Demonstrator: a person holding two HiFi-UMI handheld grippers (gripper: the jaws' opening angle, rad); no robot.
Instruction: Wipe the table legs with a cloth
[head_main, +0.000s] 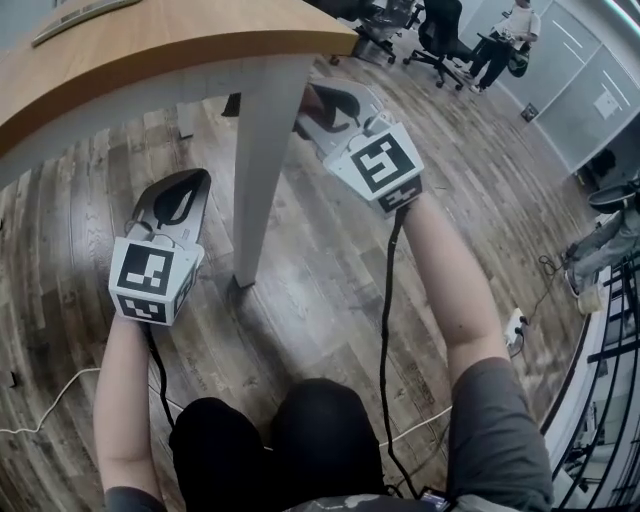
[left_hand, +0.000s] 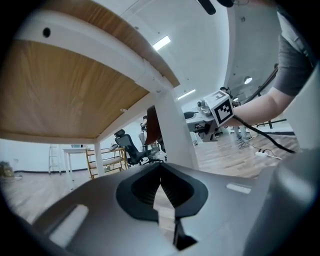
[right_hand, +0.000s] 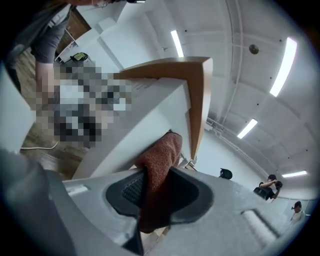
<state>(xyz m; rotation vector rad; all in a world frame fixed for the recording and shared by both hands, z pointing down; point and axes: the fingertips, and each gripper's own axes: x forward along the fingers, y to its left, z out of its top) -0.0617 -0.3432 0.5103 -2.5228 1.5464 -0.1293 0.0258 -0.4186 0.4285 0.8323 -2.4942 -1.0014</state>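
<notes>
R claw (right_hand: 157, 176): clamped on cloth (right_hand: 161, 152), rust-brown. Wad sticks out past the tips so fabric, not plastic, meets leg (head_main: 262, 170).
Cloth: against leg's far side, high up, just under surface (head_main: 150, 50) corner. Prob. start of a downward wipe.
L claw (left_hand: 161, 190): tips together, empty. Hangs low, left of leg, not touching; spare, kept out of the way.

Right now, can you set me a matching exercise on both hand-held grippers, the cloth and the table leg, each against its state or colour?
1. left hand-held gripper
2. right hand-held gripper
3. cloth
4. table leg

A. white, upright on the wood floor
B. reddish-brown, up near the tabletop
C. jaws together, nothing between them
D. clamped on fabric

Pairs: 1-C, 2-D, 3-B, 4-A
</notes>
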